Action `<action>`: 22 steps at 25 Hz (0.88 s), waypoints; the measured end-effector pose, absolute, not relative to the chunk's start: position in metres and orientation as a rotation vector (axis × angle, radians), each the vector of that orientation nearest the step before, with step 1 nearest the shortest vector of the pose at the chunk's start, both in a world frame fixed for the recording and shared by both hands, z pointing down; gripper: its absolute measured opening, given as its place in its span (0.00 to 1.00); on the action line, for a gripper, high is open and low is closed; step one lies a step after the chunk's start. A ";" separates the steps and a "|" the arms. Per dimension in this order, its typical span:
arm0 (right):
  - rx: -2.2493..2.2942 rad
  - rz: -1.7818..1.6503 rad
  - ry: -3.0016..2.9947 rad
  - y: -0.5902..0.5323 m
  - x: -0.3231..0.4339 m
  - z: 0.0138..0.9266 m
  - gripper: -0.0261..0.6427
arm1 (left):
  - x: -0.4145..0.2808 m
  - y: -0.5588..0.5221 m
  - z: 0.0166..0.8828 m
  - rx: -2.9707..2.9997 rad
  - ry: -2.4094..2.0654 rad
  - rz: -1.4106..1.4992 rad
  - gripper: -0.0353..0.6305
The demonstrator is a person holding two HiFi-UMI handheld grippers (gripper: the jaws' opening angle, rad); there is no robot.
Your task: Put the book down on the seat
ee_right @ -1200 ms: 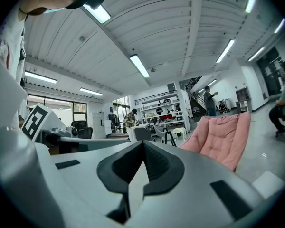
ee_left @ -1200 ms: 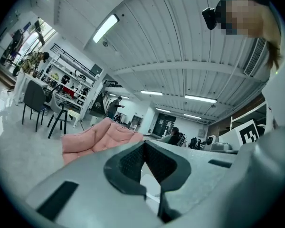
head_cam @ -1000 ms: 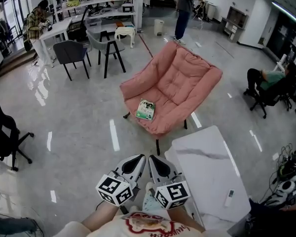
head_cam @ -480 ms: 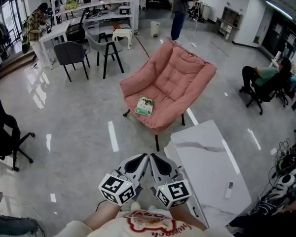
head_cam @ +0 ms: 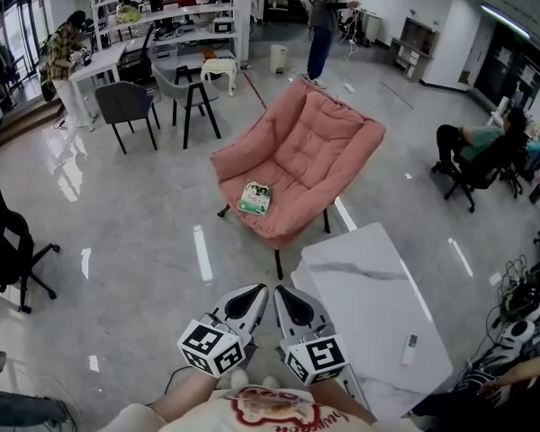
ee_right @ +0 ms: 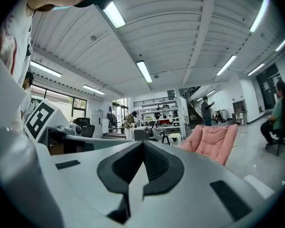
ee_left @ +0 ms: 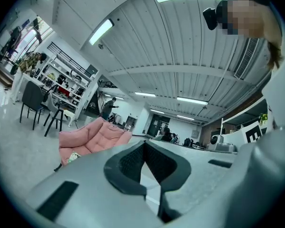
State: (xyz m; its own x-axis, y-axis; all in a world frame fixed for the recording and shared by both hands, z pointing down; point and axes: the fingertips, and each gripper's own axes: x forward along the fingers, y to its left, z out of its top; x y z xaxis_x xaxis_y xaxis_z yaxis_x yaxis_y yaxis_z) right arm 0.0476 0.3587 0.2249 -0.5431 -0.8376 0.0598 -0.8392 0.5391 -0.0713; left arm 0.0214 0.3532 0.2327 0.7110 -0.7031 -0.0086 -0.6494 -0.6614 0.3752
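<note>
Book point(head_cam: 255, 197) lying on the seat of the pink chair point(head_cam: 322, 133)
It rests flat near the seat's front edge. The left gripper point(head_cam: 251, 293) and right gripper point(head_cam: 283, 295) sit side by side close to the person, well apart from the chair, each with its fingers together and nothing between them.
</note>
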 end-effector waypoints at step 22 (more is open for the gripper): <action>1.441 0.123 -2.785 0.374 0.051 0.223 0.04 | 0.031 0.370 0.231 2.577 -1.106 -0.213 0.06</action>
